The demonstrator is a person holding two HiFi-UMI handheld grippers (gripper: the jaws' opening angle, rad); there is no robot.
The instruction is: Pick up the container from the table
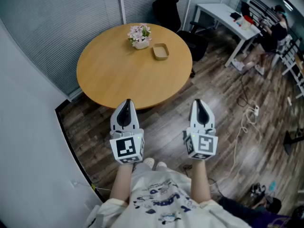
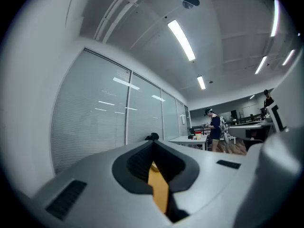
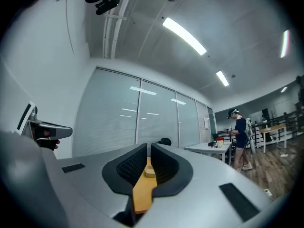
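Grey plastic shells with black ribbed pads make up both claws. Left gripper (image 1: 126,104): smooth, tapered body, jaws meeting at the tips, nothing held. Right gripper (image 1: 199,103): same build, jaws a thin slit apart, nothing held. Each carries a white cube with black square markers at its rear, and bare forearms run back from them to a white printed shirt (image 1: 159,201).

Under both claws lies a dark wood-plank floor (image 1: 223,99), matte and streaky. Pale cables (image 1: 247,118) are looped on it off to the right of the right gripper.

Just ahead of the jaw tips starts a round light-wood table (image 1: 118,75), with a smooth top and a thin edge. It shows orange-tan through the gap of each claw in the gripper views.

Well beyond the tips, on the far half of the table, sits a small tan rectangular container (image 1: 160,51), shallow with rounded corners, untouched. It lies ahead and between the two claws, and shows through the right gripper's slit. Just left of it is a white pot of pink flowers (image 1: 139,37).

Further ahead are a black office chair (image 1: 168,8), a white desk (image 1: 218,14) to the far right, and a frosted glass wall with fine horizontal slats (image 1: 57,18).
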